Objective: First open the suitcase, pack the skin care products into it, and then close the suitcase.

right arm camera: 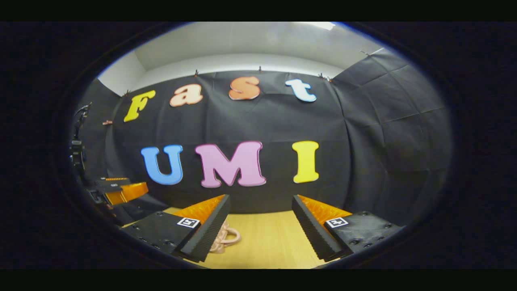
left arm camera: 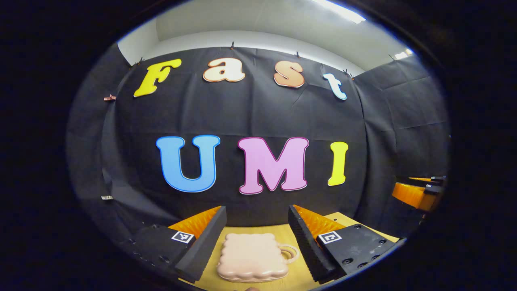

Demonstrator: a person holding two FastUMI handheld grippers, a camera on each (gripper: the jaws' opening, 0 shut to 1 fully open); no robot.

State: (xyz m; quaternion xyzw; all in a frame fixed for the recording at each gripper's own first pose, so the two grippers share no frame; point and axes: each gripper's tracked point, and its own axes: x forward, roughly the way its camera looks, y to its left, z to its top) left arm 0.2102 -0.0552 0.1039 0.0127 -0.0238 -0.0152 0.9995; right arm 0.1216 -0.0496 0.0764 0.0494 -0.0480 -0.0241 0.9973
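A small pink suitcase (left arm camera: pixel 252 256) with scalloped edges lies flat and closed on the wooden table (left arm camera: pixel 299 275), its loop handle (left arm camera: pixel 290 253) pointing right. It rests below and between the fingers of my left gripper (left arm camera: pixel 257 208), which is open and holds nothing. In the right gripper view, the suitcase handle (right arm camera: pixel 228 237) peeks out from behind the left finger (right arm camera: pixel 208 232). My right gripper (right arm camera: pixel 261 198) is open over bare table (right arm camera: pixel 266 242), with nothing between its fingers.
The black cloth wall stands close behind the table. In the left gripper view, the other gripper (left arm camera: pixel 420 190) hangs at the far right. The right gripper view has the other gripper (right arm camera: pixel 121 190) at its far left, above table level.
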